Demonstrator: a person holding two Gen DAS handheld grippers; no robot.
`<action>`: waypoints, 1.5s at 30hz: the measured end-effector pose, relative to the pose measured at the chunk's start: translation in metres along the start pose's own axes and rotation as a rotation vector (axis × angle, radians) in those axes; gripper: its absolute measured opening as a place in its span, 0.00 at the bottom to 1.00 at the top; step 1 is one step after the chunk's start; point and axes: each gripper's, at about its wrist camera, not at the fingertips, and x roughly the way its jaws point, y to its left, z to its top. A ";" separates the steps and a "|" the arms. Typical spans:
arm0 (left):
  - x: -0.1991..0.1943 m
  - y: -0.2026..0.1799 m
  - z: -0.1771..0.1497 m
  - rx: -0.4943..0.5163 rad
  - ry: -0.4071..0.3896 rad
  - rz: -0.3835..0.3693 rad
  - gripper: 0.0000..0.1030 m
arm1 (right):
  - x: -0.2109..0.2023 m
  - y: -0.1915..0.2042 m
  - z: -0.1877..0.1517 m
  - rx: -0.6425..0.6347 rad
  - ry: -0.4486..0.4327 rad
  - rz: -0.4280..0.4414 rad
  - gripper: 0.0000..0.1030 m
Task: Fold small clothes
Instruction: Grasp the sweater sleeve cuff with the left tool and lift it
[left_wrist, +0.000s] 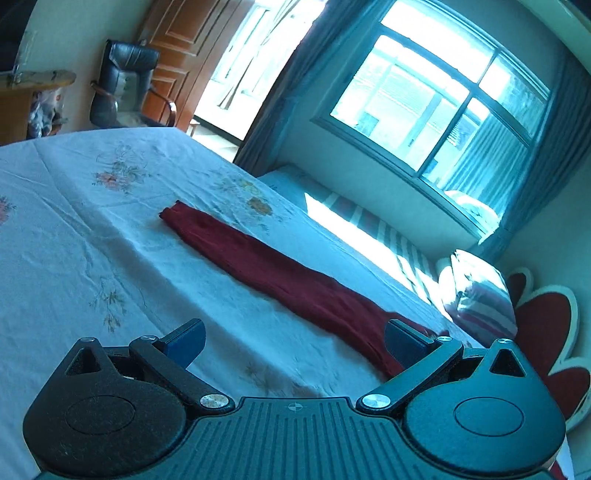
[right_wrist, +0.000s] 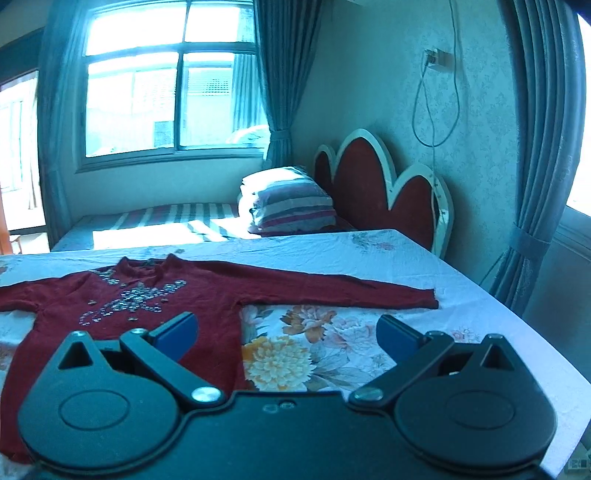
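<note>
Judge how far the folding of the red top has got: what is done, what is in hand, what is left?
Done: the dark red sequinned sweater lies spread flat, front up, on the floral sheet, both sleeves stretched out. In hand: nothing; the left gripper and right gripper are both open and empty above it. Left: every fold, probably starting with the sleeves.

flat surface under pale floral sheet (right_wrist: 369, 254). dark red sweater (right_wrist: 207, 291) lies spread flat on it, silver-beaded front up, sleeves stretched out sideways; one sleeve (left_wrist: 280, 273) straight.
</note>
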 end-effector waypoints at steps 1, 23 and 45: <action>0.024 0.013 0.013 -0.021 0.007 0.028 0.99 | 0.016 0.002 0.003 0.013 0.015 -0.031 1.00; 0.270 0.147 0.065 -0.438 0.084 -0.125 0.26 | 0.142 0.008 0.013 0.161 0.182 -0.358 1.00; 0.229 -0.161 0.098 0.141 -0.065 -0.233 0.05 | 0.150 -0.066 0.008 0.207 0.178 -0.404 1.00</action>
